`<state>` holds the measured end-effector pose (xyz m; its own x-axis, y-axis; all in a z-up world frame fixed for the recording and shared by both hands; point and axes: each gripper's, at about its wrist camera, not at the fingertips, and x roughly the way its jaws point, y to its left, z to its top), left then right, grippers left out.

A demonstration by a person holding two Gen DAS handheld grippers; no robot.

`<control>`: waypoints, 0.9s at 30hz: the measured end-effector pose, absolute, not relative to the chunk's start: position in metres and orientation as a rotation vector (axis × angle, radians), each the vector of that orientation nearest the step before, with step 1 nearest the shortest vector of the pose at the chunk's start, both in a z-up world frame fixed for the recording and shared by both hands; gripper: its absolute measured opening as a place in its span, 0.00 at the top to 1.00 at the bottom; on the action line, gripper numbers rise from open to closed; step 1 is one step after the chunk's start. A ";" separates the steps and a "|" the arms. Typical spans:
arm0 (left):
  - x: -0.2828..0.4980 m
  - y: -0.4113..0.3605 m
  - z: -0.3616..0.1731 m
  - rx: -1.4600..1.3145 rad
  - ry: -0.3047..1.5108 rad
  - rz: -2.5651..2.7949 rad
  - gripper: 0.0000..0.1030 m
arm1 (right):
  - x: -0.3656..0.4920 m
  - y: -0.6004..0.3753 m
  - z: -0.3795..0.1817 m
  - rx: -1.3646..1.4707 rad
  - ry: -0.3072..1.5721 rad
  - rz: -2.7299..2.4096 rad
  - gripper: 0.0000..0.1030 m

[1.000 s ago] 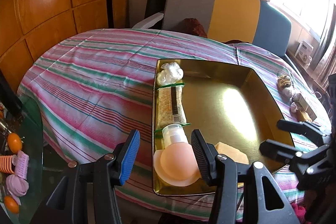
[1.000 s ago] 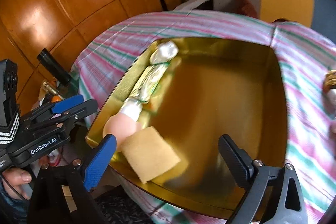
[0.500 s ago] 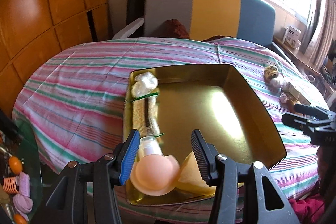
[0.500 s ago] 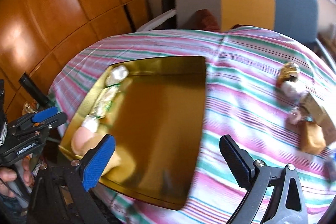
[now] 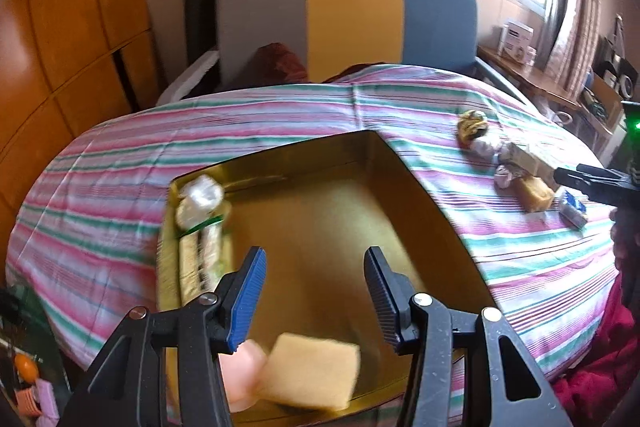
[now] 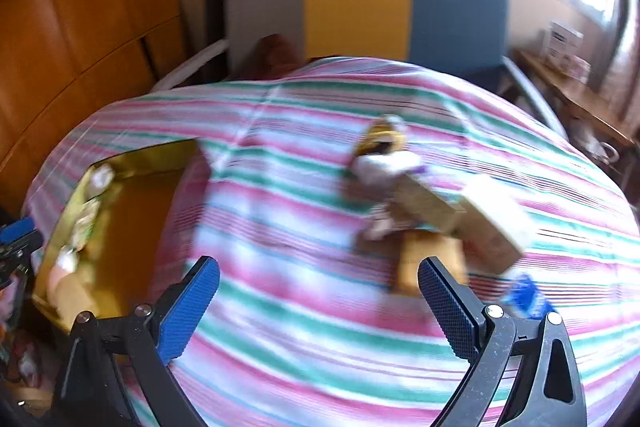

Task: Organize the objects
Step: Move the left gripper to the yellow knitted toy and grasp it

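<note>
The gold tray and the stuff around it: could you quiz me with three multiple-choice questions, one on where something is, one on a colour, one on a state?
1. Where does the yellow sponge lie?
A. in the gold tray's near end
B. on the striped cloth
C. on the chair

2. What colour is the middle panel of the chair back?
A. red
B. yellow
C. white

3. How is the left hand-held gripper?
A. shut on the sponge
B. shut on a packet
C. open, holding nothing

Answers: 1 A, the sponge rests on the tray floor beside a pink round object. 2 B, yellow sits between grey and blue. 3 C, its fingers stand apart with only tray showing between.
</note>
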<state>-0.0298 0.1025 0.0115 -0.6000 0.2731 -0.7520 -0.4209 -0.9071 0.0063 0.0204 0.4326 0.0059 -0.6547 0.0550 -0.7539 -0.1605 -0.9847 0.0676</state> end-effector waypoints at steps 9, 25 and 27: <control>-0.057 0.174 0.028 -1.133 0.162 2.311 0.50 | 0.039 0.532 -0.016 -1.115 0.558 2.527 0.01; -0.147 0.353 -0.011 -1.300 0.077 2.025 0.38 | 0.052 0.558 -0.009 -1.050 0.752 2.460 0.00; -0.160 0.369 -0.019 -1.312 0.066 2.014 0.38 | 0.053 0.558 -0.009 -1.048 0.769 2.464 0.00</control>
